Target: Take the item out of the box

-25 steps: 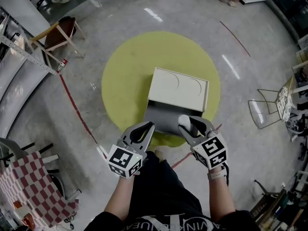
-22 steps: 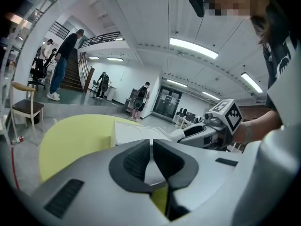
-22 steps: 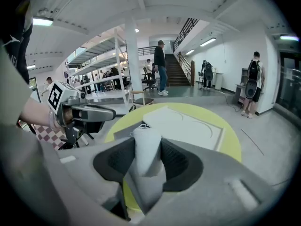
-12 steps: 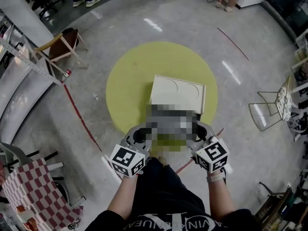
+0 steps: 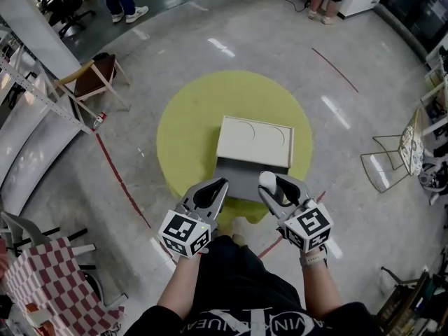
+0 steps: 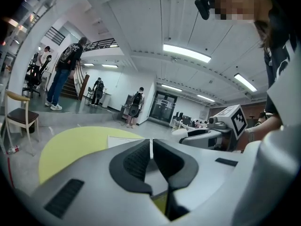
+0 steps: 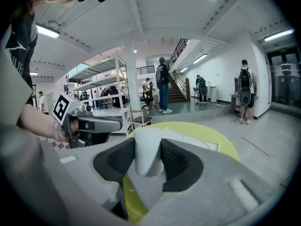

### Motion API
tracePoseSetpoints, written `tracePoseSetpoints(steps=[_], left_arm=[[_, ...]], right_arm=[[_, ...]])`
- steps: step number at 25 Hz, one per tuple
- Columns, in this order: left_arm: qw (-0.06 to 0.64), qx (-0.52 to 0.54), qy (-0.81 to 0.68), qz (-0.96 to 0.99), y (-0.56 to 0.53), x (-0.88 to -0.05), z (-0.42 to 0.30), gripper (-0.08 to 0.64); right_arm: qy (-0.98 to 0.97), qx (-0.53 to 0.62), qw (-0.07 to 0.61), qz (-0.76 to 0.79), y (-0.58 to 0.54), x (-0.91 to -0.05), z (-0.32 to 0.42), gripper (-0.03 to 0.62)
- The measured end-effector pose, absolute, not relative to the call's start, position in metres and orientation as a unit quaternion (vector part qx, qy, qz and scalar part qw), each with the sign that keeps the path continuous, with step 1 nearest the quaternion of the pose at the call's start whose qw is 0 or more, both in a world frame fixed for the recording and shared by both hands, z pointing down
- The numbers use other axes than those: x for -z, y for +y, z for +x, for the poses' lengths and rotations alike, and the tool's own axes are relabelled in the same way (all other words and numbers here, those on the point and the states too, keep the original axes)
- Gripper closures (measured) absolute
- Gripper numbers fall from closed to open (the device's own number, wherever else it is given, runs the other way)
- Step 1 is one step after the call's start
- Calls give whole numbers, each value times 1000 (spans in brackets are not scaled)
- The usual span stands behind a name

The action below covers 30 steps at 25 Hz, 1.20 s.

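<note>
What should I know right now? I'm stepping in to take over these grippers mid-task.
Left gripper: jaws together, empty, held by the box's near edge.
Right gripper: shut on the white roll, held over the near end of the box's grey open part.
Box: on the yellow round surface.
Done: roll gripped and, it seems, lifted out.
Left: carry it clear of the box and set it down.
</note>
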<state>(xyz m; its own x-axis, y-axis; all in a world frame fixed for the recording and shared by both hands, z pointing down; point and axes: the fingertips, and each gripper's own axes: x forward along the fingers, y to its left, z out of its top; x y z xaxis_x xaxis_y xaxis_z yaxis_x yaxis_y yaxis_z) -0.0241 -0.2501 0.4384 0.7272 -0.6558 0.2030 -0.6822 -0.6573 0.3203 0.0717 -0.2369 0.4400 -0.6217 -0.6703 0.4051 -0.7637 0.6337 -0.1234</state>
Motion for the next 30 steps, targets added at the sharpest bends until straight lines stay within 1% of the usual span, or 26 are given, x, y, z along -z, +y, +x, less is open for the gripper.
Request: tracePoseSetpoints(steps=[12,30], left_arm=[[162,-18,-368,916,-251,-409,-20,535],[140,9,-368,919,-254,-376,-21,537]], right_arm=[[-888,-121,122,427,-233,-409,80,417],[-892,-90,78,436,-235,-370,82,417]])
